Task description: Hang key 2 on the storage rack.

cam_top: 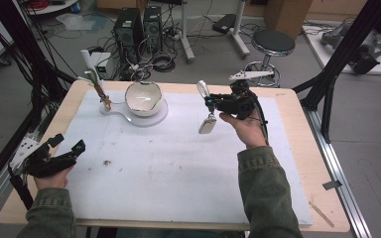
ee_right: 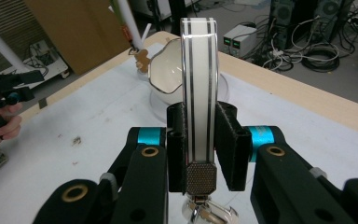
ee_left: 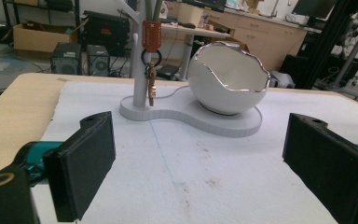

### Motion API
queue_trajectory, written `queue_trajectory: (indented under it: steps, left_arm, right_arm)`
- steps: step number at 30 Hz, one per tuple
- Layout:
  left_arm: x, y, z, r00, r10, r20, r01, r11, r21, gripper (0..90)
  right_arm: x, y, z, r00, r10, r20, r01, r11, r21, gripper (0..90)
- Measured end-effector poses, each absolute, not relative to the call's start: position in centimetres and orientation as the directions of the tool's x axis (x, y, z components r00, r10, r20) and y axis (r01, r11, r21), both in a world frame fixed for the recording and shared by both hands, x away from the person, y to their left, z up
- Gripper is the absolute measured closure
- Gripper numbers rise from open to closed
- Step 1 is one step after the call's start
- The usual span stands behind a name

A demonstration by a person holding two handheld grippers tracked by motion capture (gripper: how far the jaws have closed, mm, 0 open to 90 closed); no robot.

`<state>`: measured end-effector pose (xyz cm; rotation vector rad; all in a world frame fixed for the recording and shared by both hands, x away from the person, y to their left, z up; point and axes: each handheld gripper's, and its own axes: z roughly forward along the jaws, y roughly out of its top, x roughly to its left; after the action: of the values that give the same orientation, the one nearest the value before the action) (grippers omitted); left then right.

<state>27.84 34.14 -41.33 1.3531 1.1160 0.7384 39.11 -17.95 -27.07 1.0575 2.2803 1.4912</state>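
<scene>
Left gripper (cam_top: 64,151) rests near the table's left edge (cam_top: 54,116), jaws spread wide with nothing between them. Right gripper (ee_right: 200,140) is clamped on a white strap (ee_right: 199,84) with dark stripes; I see it held in the air above the white mat (cam_top: 178,168), toward the far right, a metal fob (cam_top: 207,125) dangling below.

Farther off, near the far edge, a white stand (ee_left: 191,119) carries a cracked-egg bowl (ee_left: 227,79) and a post with keys (ee_left: 150,81).

Risks, as I judge them: the fob swings and strikes the bowl's jagged rim; the narrow pinch lets the strap slip; a hasty approach nudges the light stand.
</scene>
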Motion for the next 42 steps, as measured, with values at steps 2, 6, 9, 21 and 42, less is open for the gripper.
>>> queue_trajectory:
  steps: [2,6,9,21,42]
  left_arm:
    - [27.8,34.1,-41.3,0.345,0.919,-0.189,0.187,0.130,0.974,9.8]
    - [27.9,34.1,-41.3,0.345,0.919,-0.189,0.187,0.130,0.974,9.8]
    - [27.9,34.1,-41.4,0.346,0.919,-0.191,0.188,0.131,0.973,9.7]
    - [27.9,34.1,-41.3,0.354,0.914,-0.196,0.191,0.134,0.972,9.7]
    - [27.8,32.4,-40.3,0.444,0.874,-0.198,0.194,0.122,0.973,9.7]
  right_arm:
    - [38.8,-17.9,-27.3,-0.721,0.665,0.196,0.446,0.229,0.865,75.0]
    - [38.4,-17.8,-28.0,-0.720,0.663,0.204,0.451,0.223,0.864,75.0]
    - [38.1,-17.6,-28.4,-0.723,0.663,0.194,0.445,0.233,0.865,75.0]
    - [36.5,-16.7,-29.7,-0.743,0.635,0.210,0.430,0.212,0.878,75.0]
    - [34.3,-13.5,-32.7,-0.794,0.546,0.267,0.414,0.164,0.895,75.0]
